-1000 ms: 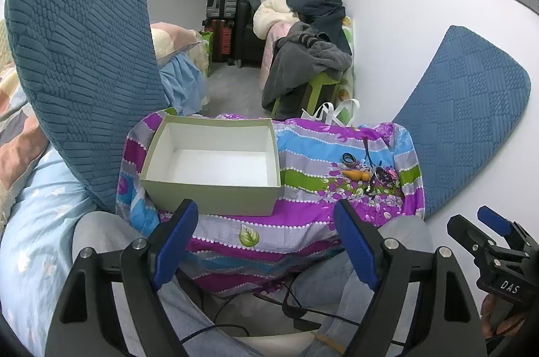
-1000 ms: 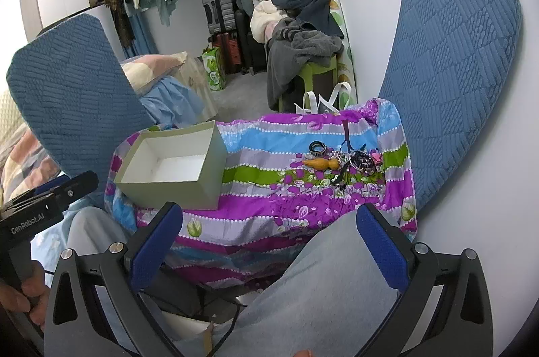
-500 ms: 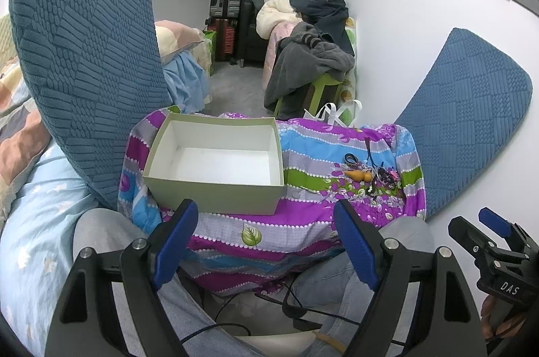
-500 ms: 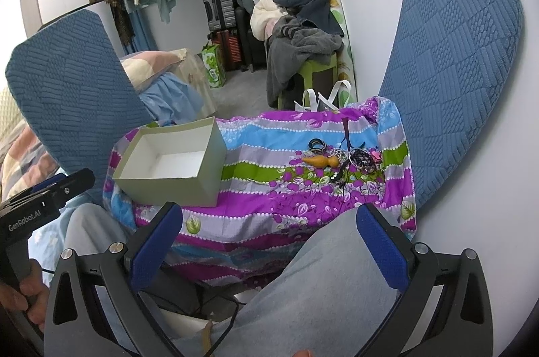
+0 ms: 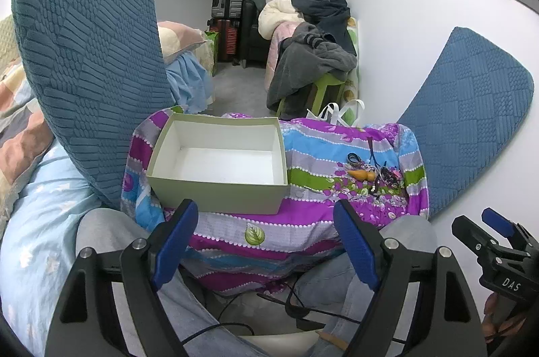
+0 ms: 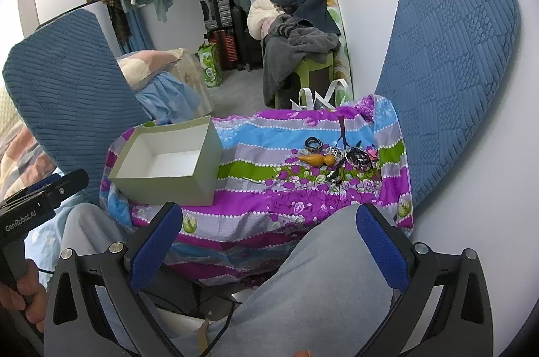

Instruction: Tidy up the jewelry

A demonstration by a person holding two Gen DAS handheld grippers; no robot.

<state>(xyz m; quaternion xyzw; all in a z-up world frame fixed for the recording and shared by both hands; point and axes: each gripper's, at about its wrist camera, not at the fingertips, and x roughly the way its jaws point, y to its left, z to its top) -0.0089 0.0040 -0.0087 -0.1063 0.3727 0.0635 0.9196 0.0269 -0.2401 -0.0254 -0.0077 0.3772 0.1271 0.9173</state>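
A pile of jewelry [image 5: 374,171] lies on the right part of a small table under a purple striped cloth [image 5: 313,181]; it holds an orange gourd-shaped piece [image 6: 316,159], dark bangles [image 6: 313,143] and a beaded bracelet [image 6: 358,158]. An open pale green box [image 5: 219,161], white inside, sits on the left; it also shows in the right wrist view [image 6: 168,165]. My left gripper [image 5: 266,242] is open and empty, in front of the box. My right gripper [image 6: 269,242] is open and empty, above my knee, short of the table.
Blue quilted cushions [image 5: 91,60] [image 6: 444,60] flank the table left and right. My grey-trousered legs [image 6: 303,283] are under the table edge. Cables [image 5: 303,309] lie on the floor. Clothes, suitcases and a green stool [image 6: 303,67] fill the far room.
Both views have shifted slightly closer to the table and a little up. Both grippers stay open and empty.
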